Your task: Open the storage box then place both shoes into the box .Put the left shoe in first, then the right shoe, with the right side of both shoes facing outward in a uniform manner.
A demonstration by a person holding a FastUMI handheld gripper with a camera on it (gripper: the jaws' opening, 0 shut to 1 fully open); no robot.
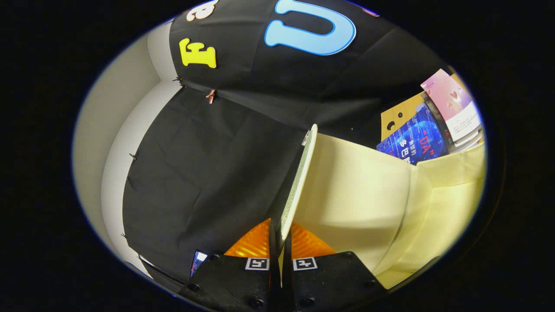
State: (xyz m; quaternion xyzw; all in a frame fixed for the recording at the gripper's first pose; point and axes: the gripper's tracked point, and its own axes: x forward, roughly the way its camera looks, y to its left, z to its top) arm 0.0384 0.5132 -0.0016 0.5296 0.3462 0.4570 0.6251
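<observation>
- Two fingers were seen nearly closed, gripper (281, 249) clamped on the thin edge of the box door (299, 182); both fingers were pressed on it, one per side.
- Door was seen edge-on, its long axis running straight ahead from the fingertips and up, tilted slightly right.
- Pale cream box (368, 190) lay just right of the door; a wall and inner corner were visible, interior appeared empty so far as could be made out.
- Door judged swung out, box partly or fully open; hinge side could not be told.
- Key relation: box opening lay to the right of the gripped door, black cloth wall (195, 173) to the left, so further swing was judged to go leftward, away from the box.
- Books/packets (429, 130) were stacked beyond the box, well apart from the gripper.
- Opening step judged under way; loading of shoes, left first, judged not yet begun.
</observation>
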